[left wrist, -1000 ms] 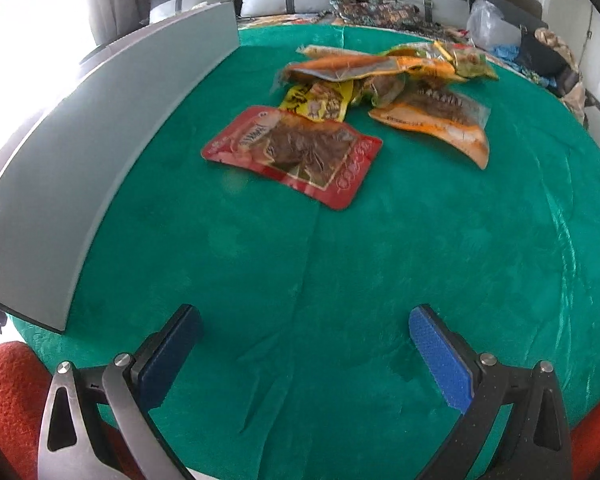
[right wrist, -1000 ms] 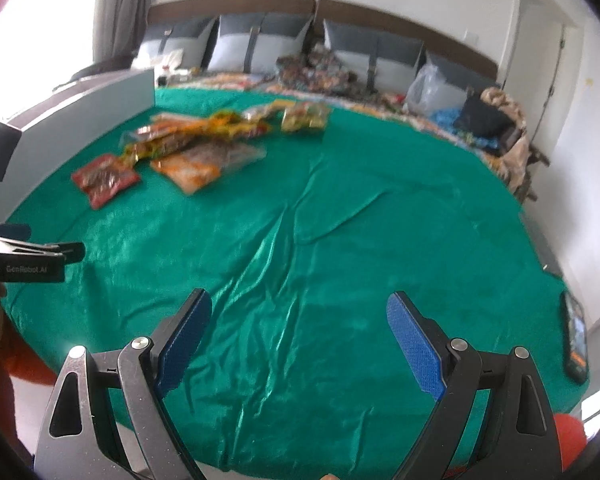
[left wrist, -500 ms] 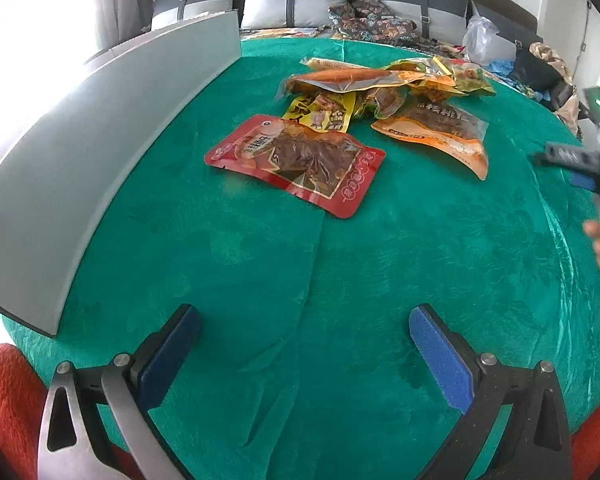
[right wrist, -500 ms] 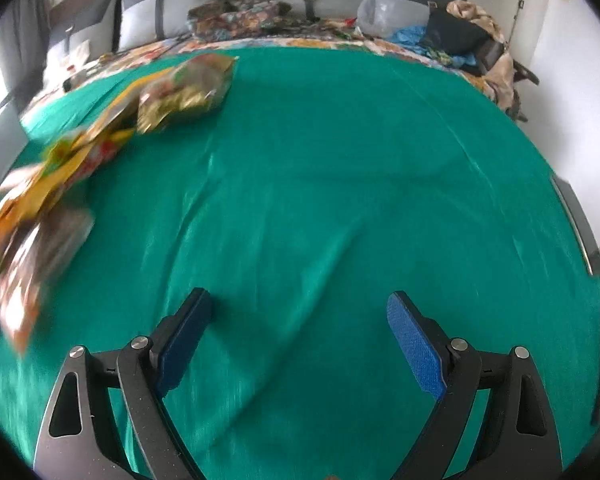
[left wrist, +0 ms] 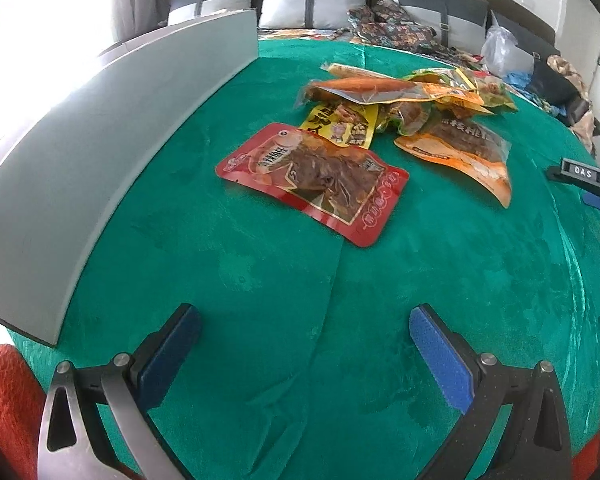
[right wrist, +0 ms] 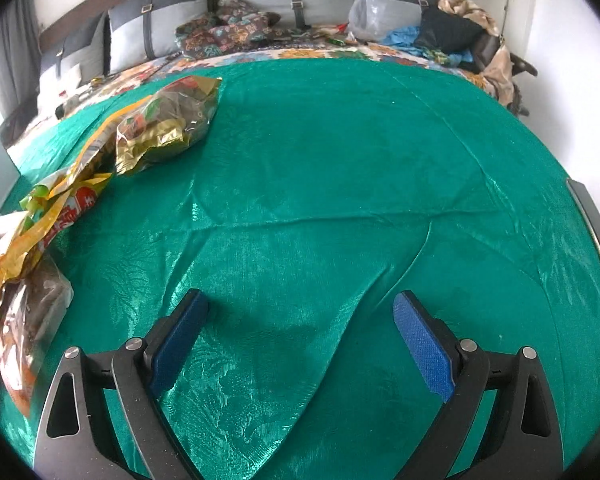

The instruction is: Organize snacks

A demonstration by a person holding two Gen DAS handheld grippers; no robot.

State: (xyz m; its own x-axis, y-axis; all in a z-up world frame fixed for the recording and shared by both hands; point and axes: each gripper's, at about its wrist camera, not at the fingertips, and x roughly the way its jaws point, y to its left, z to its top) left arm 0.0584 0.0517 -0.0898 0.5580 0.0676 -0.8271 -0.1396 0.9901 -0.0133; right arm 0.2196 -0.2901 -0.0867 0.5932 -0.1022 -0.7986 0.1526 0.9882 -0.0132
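1. Snack packets sit in one loose, overlapping heap on the green cloth (left wrist: 236,264), toward its far side. Judged: unsorted, so the task is at its start.
2. Red packet (left wrist: 312,178) lies flat at the near edge of the heap, its far corner over the yellow packet (left wrist: 340,126); likely the easiest first pick, being the most exposed.
3. Orange packet (left wrist: 460,148) lies flat to the right of the red one; a long carrot-coloured packet (left wrist: 364,86) lies across the top of the heap.
4. Grey board (left wrist: 100,136) stands on edge along the left side of the cloth; purpose cannot be told.
5. Left gripper (left wrist: 304,344): jaws spread wide, nothing between them, poised over bare cloth, well short of the heap.
6. Right gripper (right wrist: 300,332): jaws have just been opening, now wide, nothing between them; bare cloth beneath. Clear bag of gold-wrapped sweets (right wrist: 168,124) lies up and left of it.
7. Writing: red, yellow and orange packets carry printed characters, too small to read. Right gripper's body, seen at the edge of the left view, shows "DAS".
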